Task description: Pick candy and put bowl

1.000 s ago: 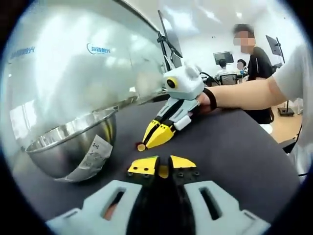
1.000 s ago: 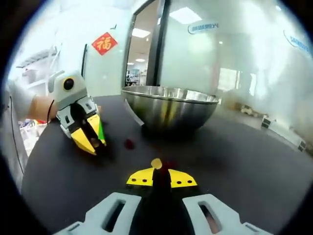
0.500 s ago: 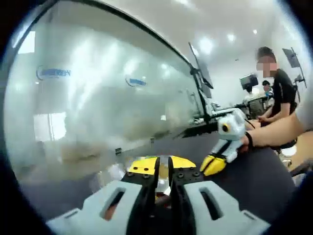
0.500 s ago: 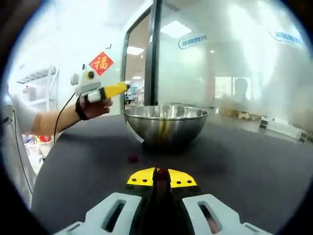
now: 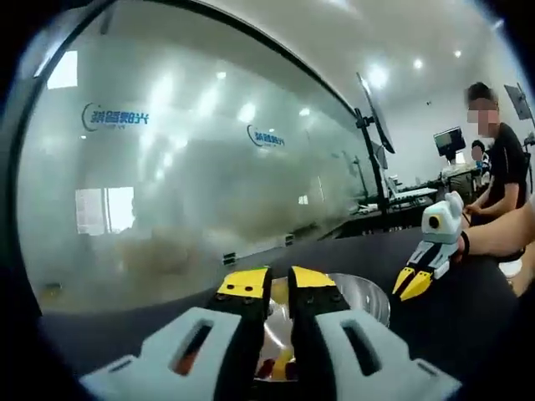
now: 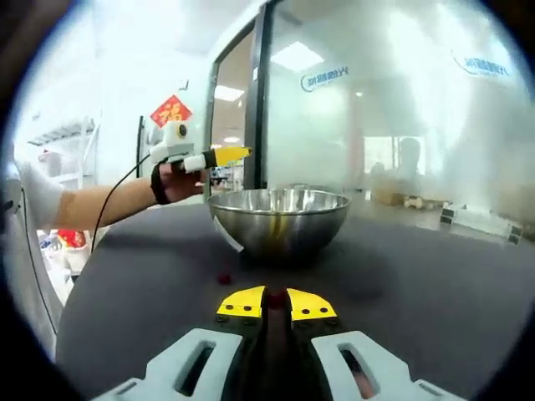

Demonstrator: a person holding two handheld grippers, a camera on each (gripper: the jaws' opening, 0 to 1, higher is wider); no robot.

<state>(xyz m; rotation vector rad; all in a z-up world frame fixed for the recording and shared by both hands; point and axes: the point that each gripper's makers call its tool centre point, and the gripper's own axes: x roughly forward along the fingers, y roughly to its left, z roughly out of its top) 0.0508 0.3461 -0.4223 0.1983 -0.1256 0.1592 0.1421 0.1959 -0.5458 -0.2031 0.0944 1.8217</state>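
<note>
The right gripper (image 6: pixel 277 302) sits low on the dark tabletop (image 6: pixel 435 276), jaws almost shut with something dark red between the tips, probably a candy. A small red candy (image 6: pixel 223 278) lies loose just ahead. Next comes the shiny bowl (image 6: pixel 278 219), with lots of free room around it. The left gripper (image 5: pixel 278 286) hangs over the bowl, likely to drop candy in; its jaws are a little apart, and I cannot tell if they hold anything.

Bowl (image 6: pixel 280 219): polished steel, mirror-glossy. Desk (image 6: pixel 435 276): matt black, smooth. Wall panel (image 5: pixel 184 184): frosted glass. Gripper (image 6: pixel 277 302) tips: yellow plastic.
</note>
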